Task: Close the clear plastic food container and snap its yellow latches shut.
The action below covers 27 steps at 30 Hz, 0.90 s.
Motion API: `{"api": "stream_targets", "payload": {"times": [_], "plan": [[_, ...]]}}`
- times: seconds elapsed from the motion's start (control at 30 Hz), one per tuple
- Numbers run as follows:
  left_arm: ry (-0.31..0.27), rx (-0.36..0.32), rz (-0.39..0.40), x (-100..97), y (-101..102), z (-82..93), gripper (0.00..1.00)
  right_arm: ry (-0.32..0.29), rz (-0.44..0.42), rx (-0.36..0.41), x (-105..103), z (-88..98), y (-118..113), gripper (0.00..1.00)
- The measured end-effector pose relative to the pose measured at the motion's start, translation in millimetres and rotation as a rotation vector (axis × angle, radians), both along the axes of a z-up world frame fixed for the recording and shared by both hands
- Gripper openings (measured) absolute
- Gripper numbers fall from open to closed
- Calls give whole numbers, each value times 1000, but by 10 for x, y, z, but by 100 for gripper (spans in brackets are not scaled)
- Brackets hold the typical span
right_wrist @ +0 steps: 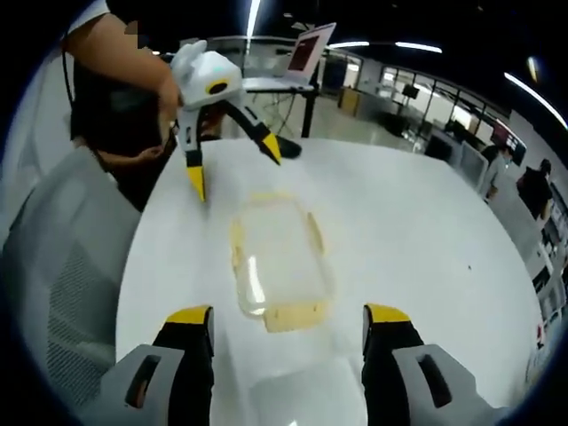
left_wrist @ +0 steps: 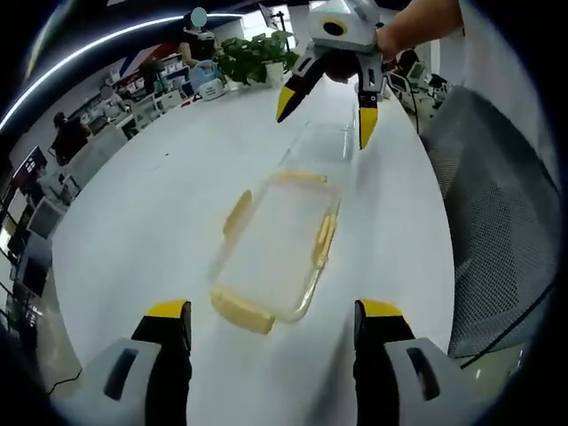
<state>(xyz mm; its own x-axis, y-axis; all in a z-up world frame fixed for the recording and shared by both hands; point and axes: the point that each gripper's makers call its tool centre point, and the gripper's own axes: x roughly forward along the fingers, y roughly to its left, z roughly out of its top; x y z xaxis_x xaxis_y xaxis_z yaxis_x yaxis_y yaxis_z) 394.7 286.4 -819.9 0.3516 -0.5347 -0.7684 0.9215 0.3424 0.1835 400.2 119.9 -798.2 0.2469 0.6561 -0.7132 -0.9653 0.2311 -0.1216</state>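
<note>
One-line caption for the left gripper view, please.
Both open grippers, left and right, flank the clear container on the white table.

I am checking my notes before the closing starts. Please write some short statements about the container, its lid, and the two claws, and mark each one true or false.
1. The clear container rests on the white table. True.
2. The left claw is shut on a yellow latch. False: it is open and holds nothing.
3. The right claw hangs open above the table, beyond the container. True.
4. The container is full of food. False: it looks empty.
5. A mesh chair stands beside the table. True.
</note>
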Motion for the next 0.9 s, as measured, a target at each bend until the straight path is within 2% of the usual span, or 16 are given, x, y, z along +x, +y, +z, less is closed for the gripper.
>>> {"api": "stream_targets", "payload": {"times": [0.13,0.27,0.43,0.67,0.9], "plan": [[-2,-1,-11,58,-24,-3,74,4,16,-7,8,-31,20,67],[-10,40,-46,83,-15,-55,73,10,27,-17,33,-64,38,66],[-7,41,-60,141,-18,-66,72,1,49,-44,50,-106,64,66],[-1,90,-117,202,10,-97,70,7,79,-82,58,-179,112,66],[1,116,-166,285,18,-123,70,35,110,-117,63,-249,142,65]]}}
